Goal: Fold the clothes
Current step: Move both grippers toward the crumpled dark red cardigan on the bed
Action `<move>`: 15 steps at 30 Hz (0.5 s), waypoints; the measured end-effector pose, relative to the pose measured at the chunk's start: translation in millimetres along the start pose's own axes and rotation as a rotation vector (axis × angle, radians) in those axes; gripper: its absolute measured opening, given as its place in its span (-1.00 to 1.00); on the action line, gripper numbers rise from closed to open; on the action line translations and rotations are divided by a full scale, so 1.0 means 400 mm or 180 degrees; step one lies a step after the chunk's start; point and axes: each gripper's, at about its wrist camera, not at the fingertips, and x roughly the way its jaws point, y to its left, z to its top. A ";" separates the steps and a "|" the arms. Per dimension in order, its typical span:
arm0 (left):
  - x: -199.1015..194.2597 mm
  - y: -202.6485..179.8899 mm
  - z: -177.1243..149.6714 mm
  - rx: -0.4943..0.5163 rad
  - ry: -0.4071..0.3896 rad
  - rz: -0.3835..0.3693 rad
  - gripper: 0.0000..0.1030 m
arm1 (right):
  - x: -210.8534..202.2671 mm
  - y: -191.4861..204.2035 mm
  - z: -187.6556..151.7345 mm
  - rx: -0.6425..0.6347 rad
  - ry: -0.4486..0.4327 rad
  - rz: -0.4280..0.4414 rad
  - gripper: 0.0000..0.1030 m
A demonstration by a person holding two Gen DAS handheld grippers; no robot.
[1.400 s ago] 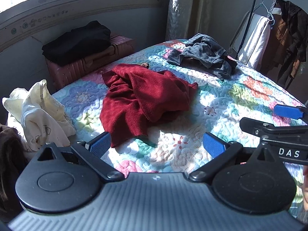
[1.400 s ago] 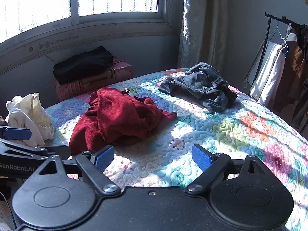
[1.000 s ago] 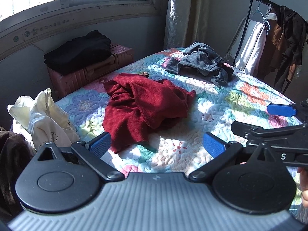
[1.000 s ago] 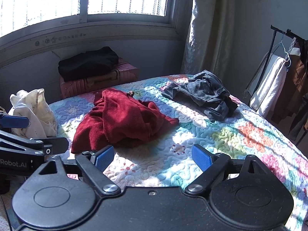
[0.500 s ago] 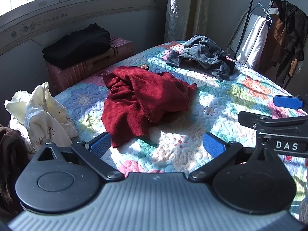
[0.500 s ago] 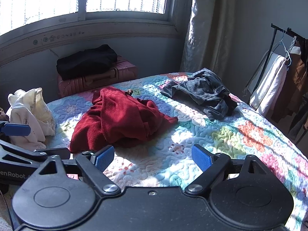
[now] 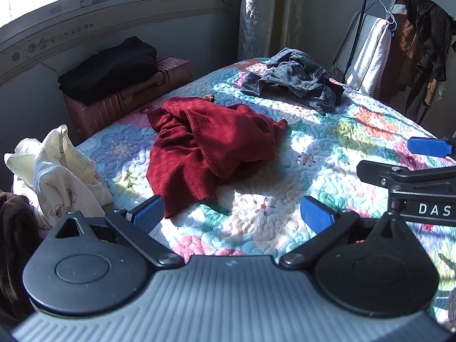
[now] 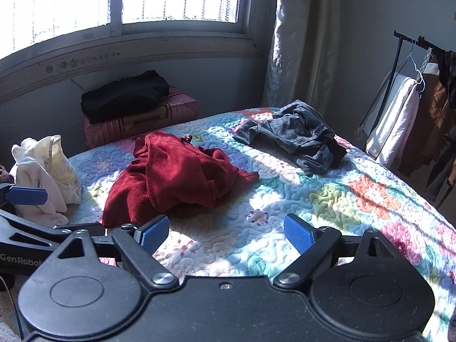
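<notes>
**Both tools poised over bed, nothing picked up yet**

Left wrist view: left tool (image 7: 232, 213) spread wide, empty, above the quilted bed (image 7: 356, 131). Red garment (image 7: 211, 145) lies crumpled just ahead, slightly left. Grey garment (image 7: 296, 78) further ahead, right. Cream cloth (image 7: 57, 171) off to the left.

Right wrist view: right tool (image 8: 226, 232) also wide open, empty. Red garment (image 8: 176, 179) ahead-left; grey garment (image 8: 296, 134) ahead-right.

Judgement: approach step. Next move likely calls for reaching forward, pinching red garment's edges, spreading it flat.

quilt (image 7: 327, 131) – pastel floral | towel (image 7: 211, 142) – deep red | jeans (image 7: 296, 79) – grey-blue
</notes>
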 end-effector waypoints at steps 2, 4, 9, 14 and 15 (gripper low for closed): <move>0.000 -0.006 -0.001 0.0031 -0.0007 0.0027 1.00 | -0.002 -0.007 -0.002 0.0017 0.0004 0.0009 0.76; 0.001 -0.012 -0.001 0.0063 -0.0002 0.0042 1.00 | -0.004 -0.013 -0.002 0.0047 0.0001 0.0022 0.76; 0.002 -0.019 -0.001 0.0087 0.0011 0.0041 1.00 | -0.009 -0.020 -0.001 0.0052 -0.0025 0.0013 0.76; 0.006 -0.023 -0.004 0.0100 0.0036 0.0048 1.00 | -0.011 -0.023 0.000 0.0049 -0.0027 0.0018 0.76; 0.006 -0.024 -0.004 0.0105 0.0039 0.0049 1.00 | -0.012 -0.022 0.000 0.0045 -0.0027 0.0017 0.76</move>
